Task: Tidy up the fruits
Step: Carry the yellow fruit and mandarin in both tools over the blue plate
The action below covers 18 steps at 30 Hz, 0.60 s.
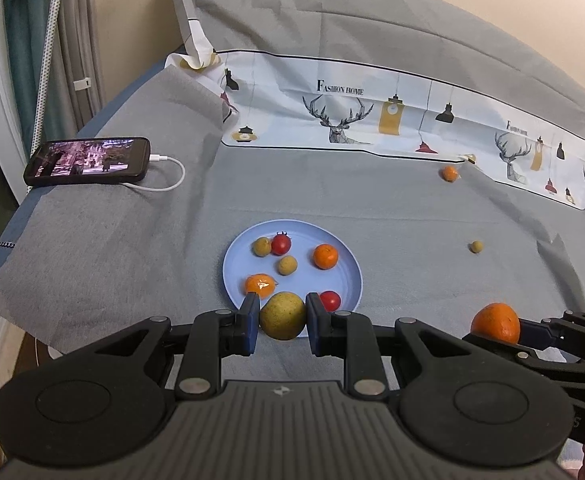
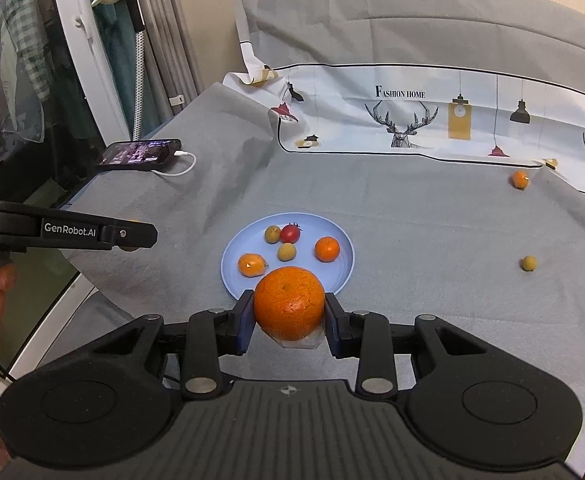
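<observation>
Here, the left gripper (image 1: 282,322) pinches a yellow-green fruit (image 1: 282,316) between its blue pads, held right at the near rim of the blue plate (image 1: 344,280). The right gripper (image 2: 288,322) clamps a big orange (image 2: 289,304) the same way, just short of the plate's near edge (image 2: 228,276); in the left view that orange (image 1: 496,322) hangs well off to the right of the plate. On the plate lie two red tomatoes (image 1: 281,243), two small tan fruits (image 1: 287,265), a small orange (image 1: 325,256) and a wrapped orange piece (image 1: 259,284), with bare blue left toward the far rim and the right side. Out on the grey cloth (image 1: 392,208), a tan fruit (image 1: 476,246) sits alone well to the right of the plate, and another small orange (image 1: 449,173) rests just against the edge of the printed sheet (image 1: 352,116) at the back. A phone (image 1: 88,162) on its white cable (image 1: 168,176) lies near the left edge of the bed. Between plate and loose fruits the cloth is open, only wrinkled.
</observation>
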Available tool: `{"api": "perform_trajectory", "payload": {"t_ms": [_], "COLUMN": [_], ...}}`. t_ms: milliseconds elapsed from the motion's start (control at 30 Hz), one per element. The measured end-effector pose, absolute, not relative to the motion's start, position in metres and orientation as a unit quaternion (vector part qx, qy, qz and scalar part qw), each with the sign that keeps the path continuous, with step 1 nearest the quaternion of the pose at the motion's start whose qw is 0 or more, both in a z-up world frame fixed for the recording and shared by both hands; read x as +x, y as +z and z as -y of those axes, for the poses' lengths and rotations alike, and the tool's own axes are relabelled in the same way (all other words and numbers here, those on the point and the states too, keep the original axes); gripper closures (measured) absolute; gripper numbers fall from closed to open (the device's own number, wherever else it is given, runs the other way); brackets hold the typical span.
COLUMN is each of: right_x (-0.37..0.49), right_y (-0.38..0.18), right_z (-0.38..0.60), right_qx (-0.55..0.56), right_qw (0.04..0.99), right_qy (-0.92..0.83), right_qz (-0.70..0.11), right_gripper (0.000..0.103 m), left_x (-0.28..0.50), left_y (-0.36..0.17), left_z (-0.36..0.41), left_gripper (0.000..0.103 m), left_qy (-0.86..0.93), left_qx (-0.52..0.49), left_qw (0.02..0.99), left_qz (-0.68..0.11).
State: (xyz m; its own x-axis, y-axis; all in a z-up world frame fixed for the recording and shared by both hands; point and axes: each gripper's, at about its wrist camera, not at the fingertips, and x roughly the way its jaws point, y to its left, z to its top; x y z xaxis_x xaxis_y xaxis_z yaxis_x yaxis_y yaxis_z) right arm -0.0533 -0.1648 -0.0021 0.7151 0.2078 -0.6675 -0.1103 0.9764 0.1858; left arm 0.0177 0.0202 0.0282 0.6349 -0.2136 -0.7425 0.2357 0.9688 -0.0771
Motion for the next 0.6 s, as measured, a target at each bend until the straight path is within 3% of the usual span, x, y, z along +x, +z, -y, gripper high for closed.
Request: {"api": "perform_trajectory", "payload": {"t_ms": [600], "right_x": [0.01], "right_y": [-0.029], "right_z": [0.156], "right_qx": [0.071], "right_qw": [0.909], "right_qy": [0.1], "right_qz": [-0.399], "right_gripper": [0.066], "left_x": [0.079], "left_y": [0.006], "left_z": [-0.018], "left_gripper": [0.076], "left_qy": [-0.109], "left_qx": [0.015], "left_qw": [0.896], "left_qz": [-0.431]}}
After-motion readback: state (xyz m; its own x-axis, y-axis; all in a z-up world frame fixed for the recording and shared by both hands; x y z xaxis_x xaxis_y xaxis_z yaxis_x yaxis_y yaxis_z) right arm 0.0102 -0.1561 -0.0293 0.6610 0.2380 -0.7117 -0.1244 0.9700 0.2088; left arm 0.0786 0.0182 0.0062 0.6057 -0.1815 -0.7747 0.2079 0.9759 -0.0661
